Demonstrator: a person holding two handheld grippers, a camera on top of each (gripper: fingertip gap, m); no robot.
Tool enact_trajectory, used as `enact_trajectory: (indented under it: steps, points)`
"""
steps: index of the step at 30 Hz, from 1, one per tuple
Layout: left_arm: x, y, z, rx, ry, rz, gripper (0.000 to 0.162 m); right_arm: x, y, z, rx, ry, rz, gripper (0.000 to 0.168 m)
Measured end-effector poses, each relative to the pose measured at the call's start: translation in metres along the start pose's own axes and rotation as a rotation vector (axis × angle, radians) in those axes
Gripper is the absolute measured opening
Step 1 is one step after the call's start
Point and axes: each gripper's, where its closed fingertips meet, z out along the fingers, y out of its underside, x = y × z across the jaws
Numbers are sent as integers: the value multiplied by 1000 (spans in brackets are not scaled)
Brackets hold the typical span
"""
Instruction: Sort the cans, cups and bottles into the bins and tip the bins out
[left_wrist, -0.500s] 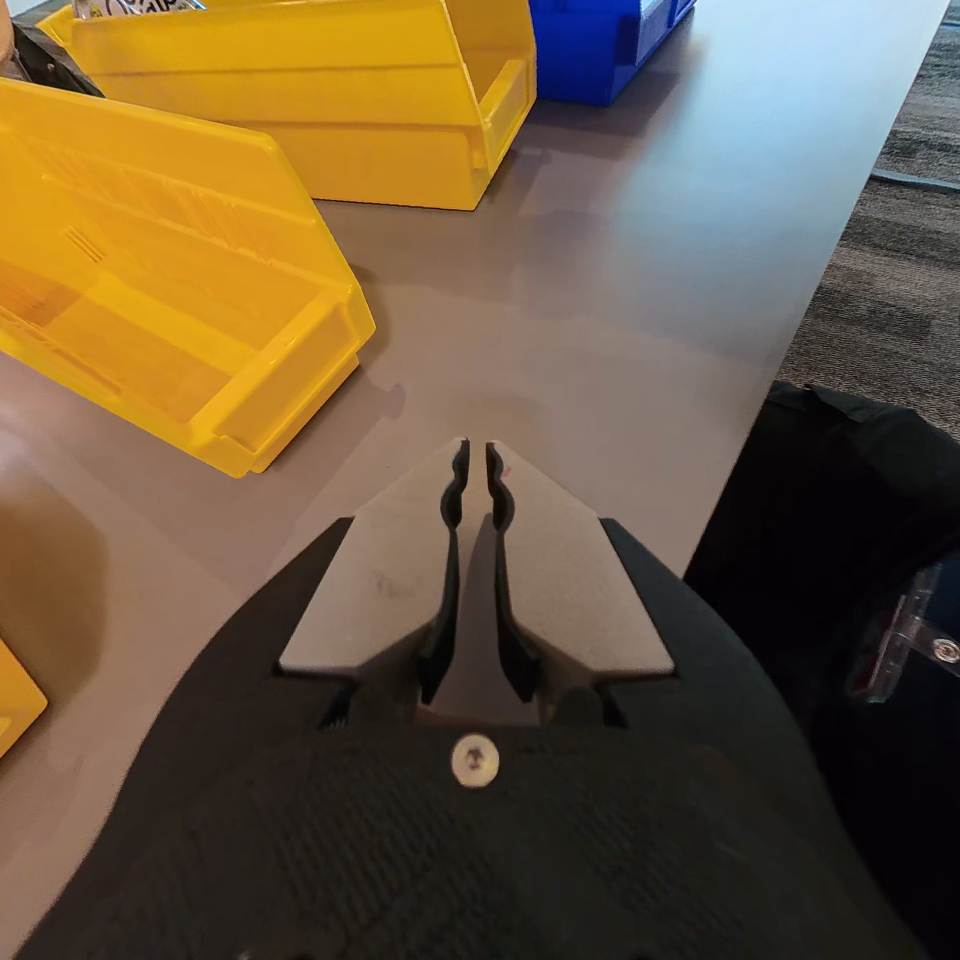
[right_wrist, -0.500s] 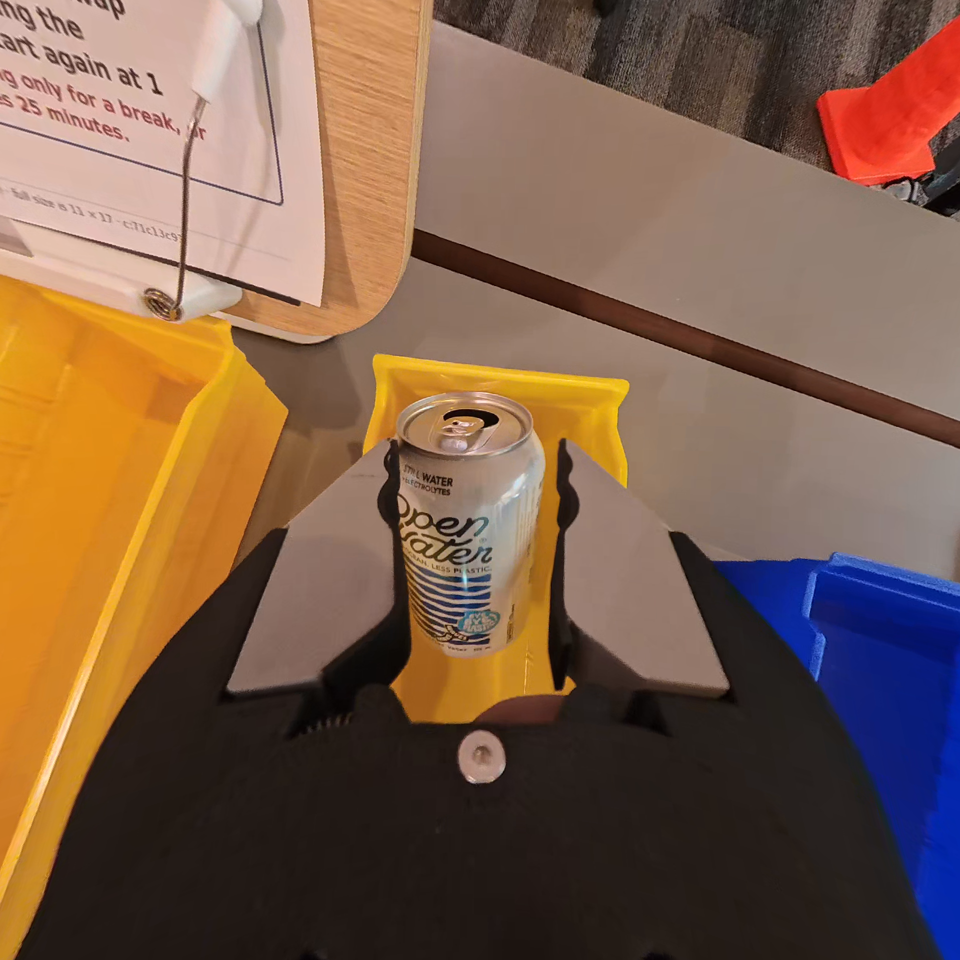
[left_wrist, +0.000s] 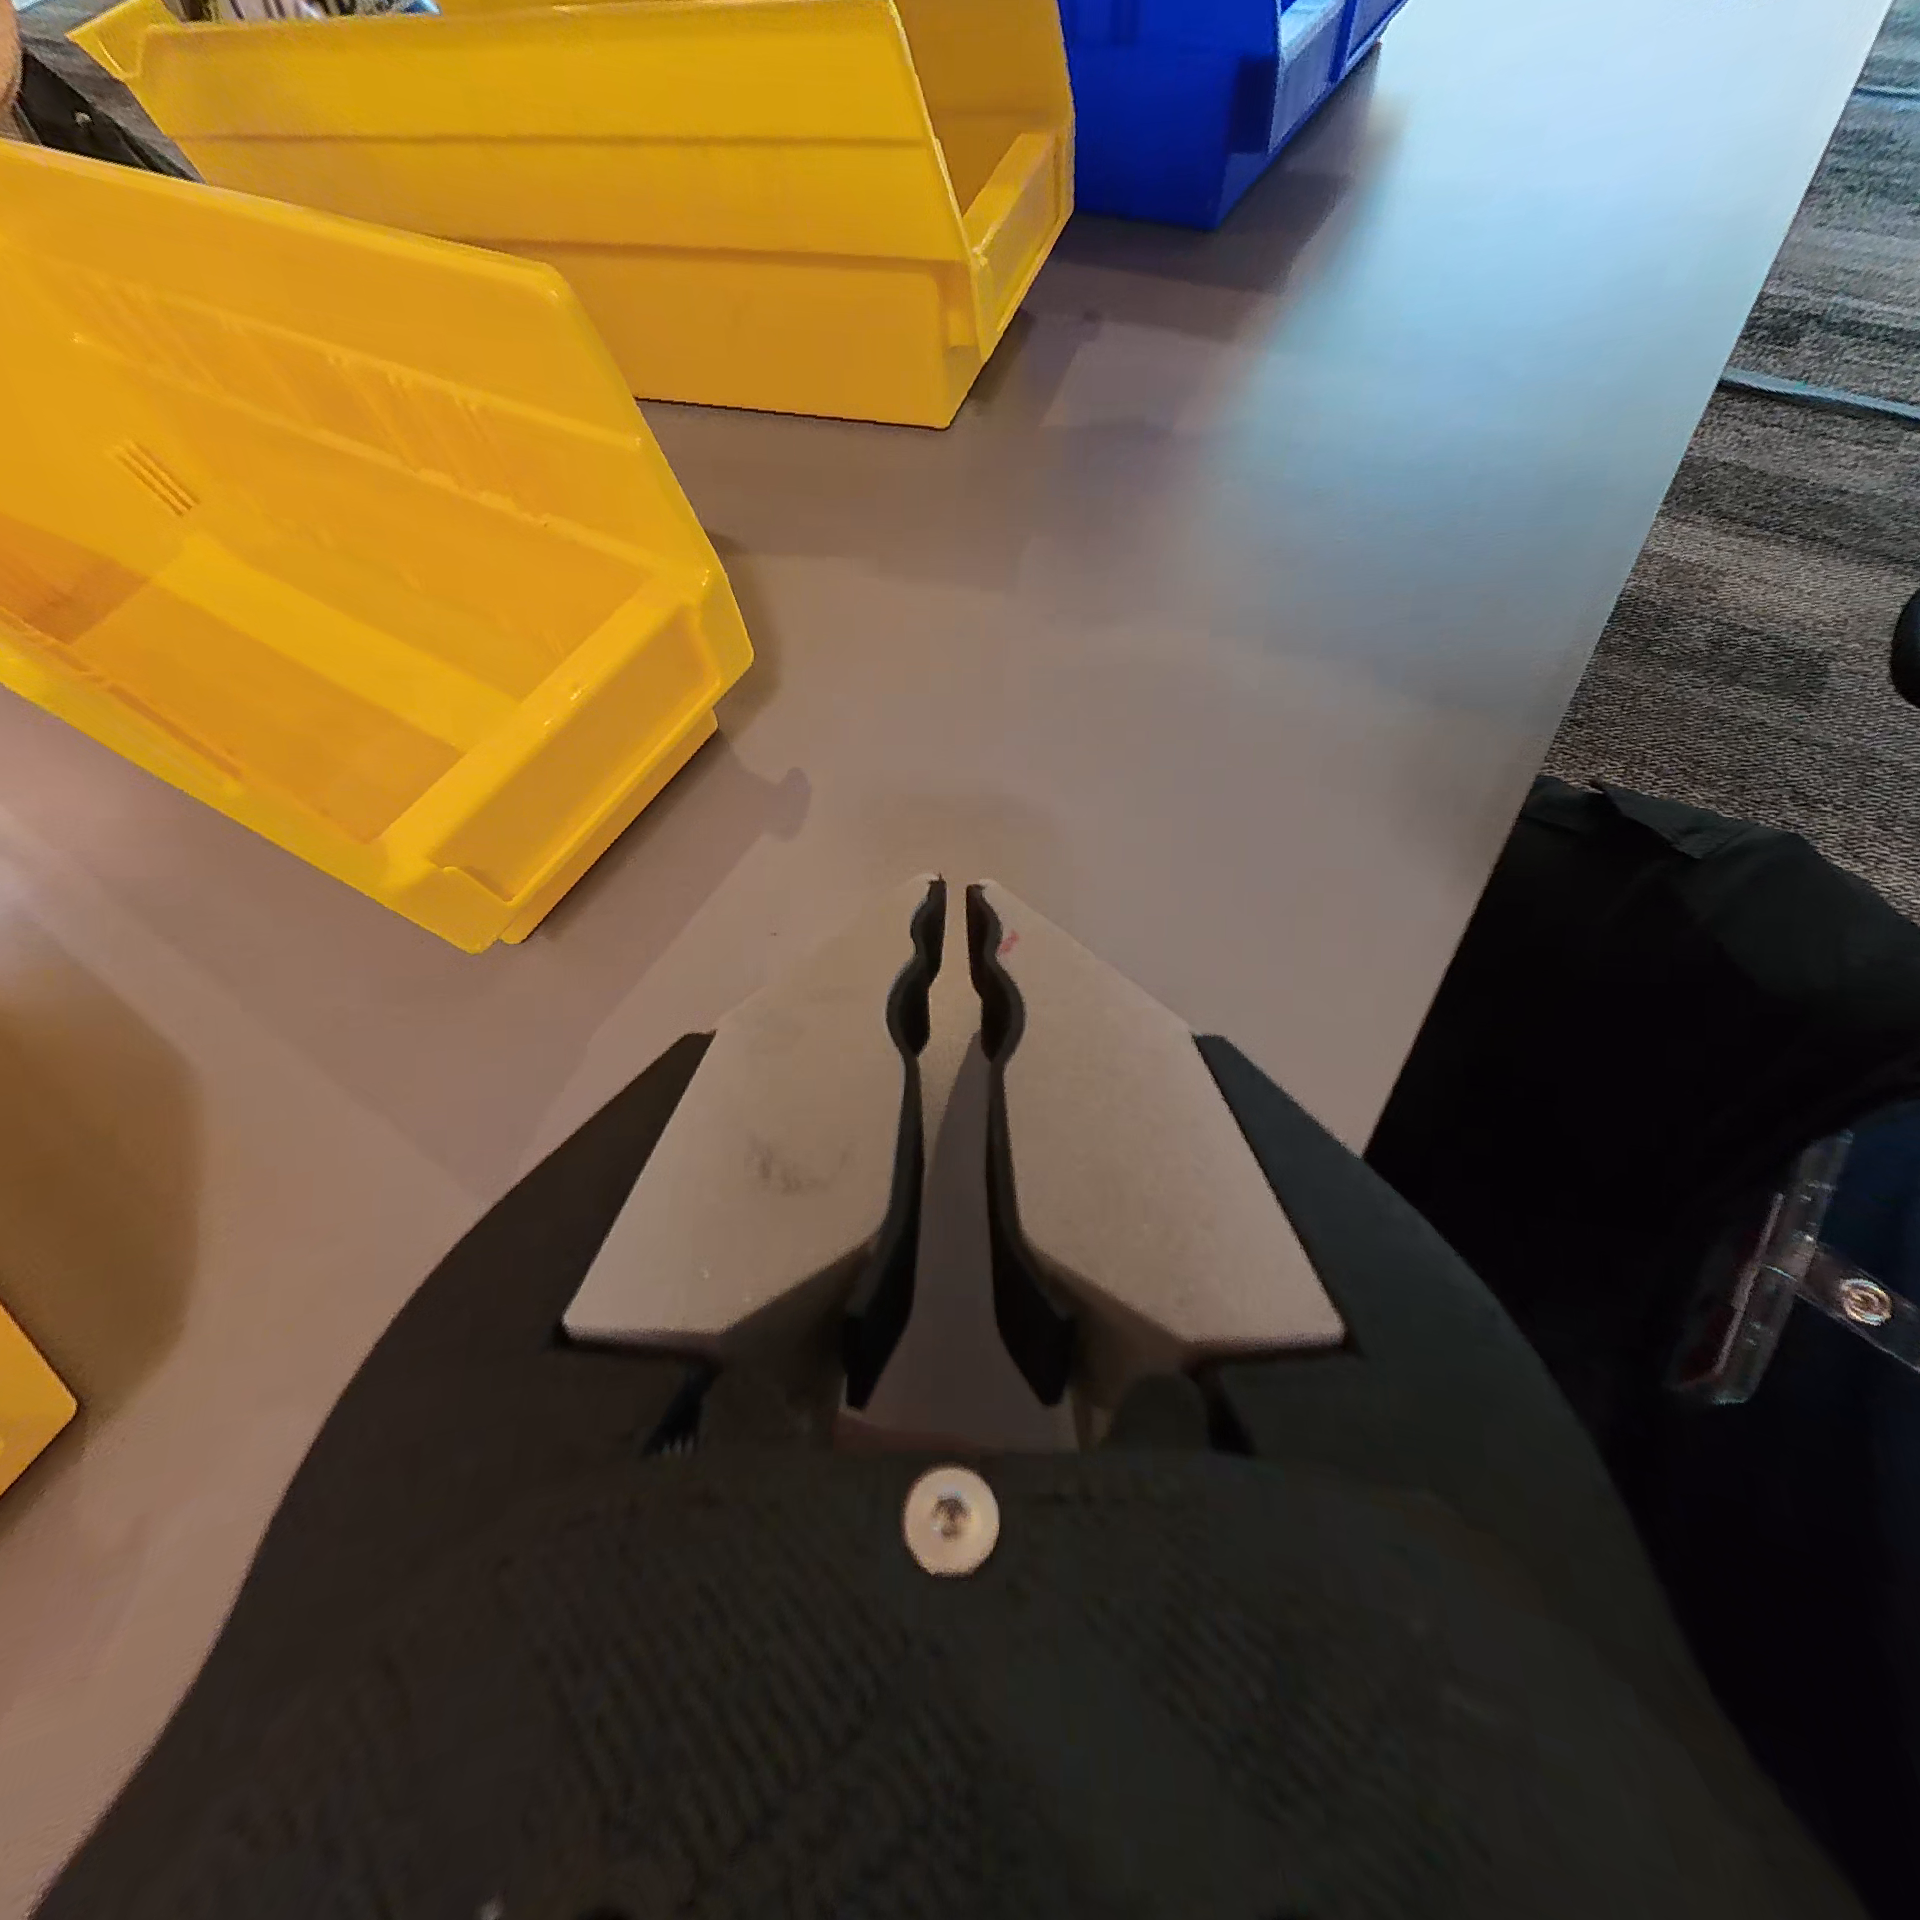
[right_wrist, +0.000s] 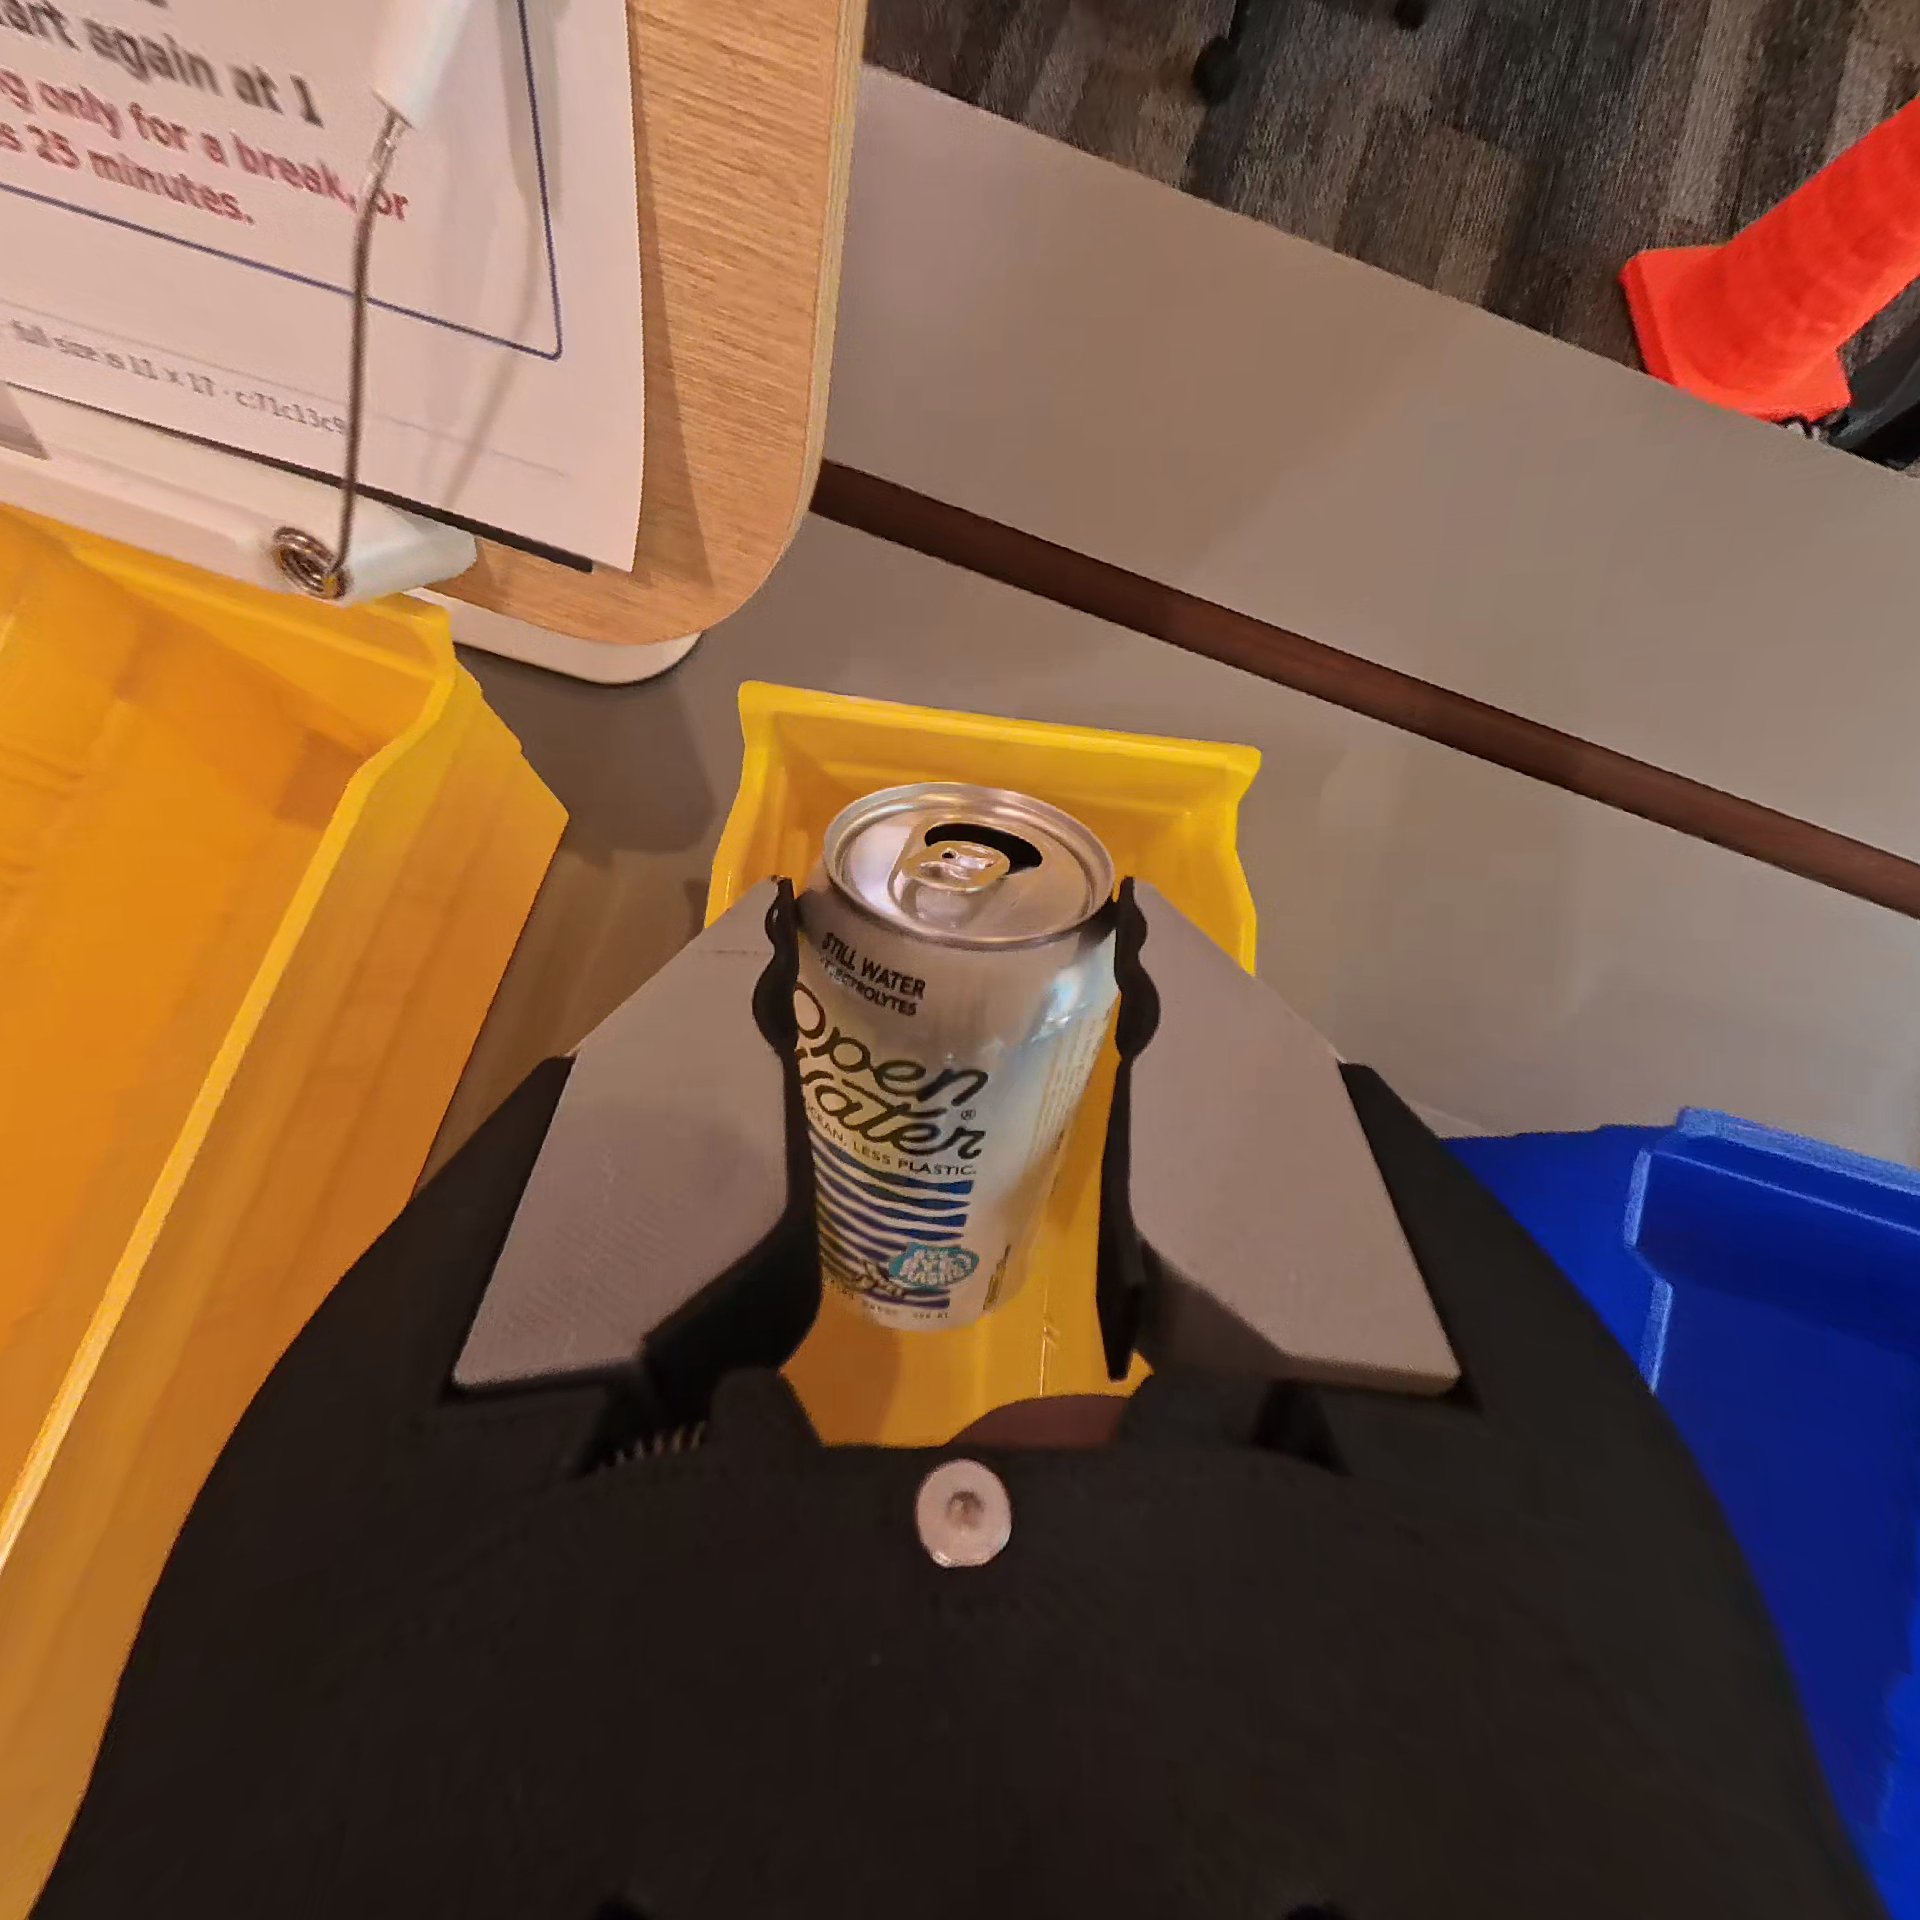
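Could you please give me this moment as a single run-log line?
right claw: around upright can, contact unclear | can: over narrow yellow bin | left claw: nearly shut, empty, over table

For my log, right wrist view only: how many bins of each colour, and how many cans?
Yellow bins: 2 (large yellow bin, narrow yellow bin)
Blue bin: 1
Can: 1
Total: 4
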Motion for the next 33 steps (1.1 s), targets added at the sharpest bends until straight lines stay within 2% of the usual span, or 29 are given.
enact_trajectory:
  steps: [8, 15, 23, 30, 33]
  points:
    - [0, 0, 0, -3, -11, 12, 1, 8, 9, -23, 108, -12, 23, 59]
    - [-1, 0, 0, -4, -27, 20, 0, 2, 29, -46, 179, 8, -37, 59]
    - [-4, 1, 0, -9, -52, 23, 0, 5, 46, -63, 163, 50, -93, 60]
    - [-3, 4, 1, -26, -67, 44, 0, 15, 52, -94, 183, 71, -106, 58]
    - [-2, 4, 1, -32, -72, 55, 0, 27, 73, -94, 91, 123, -134, 59]
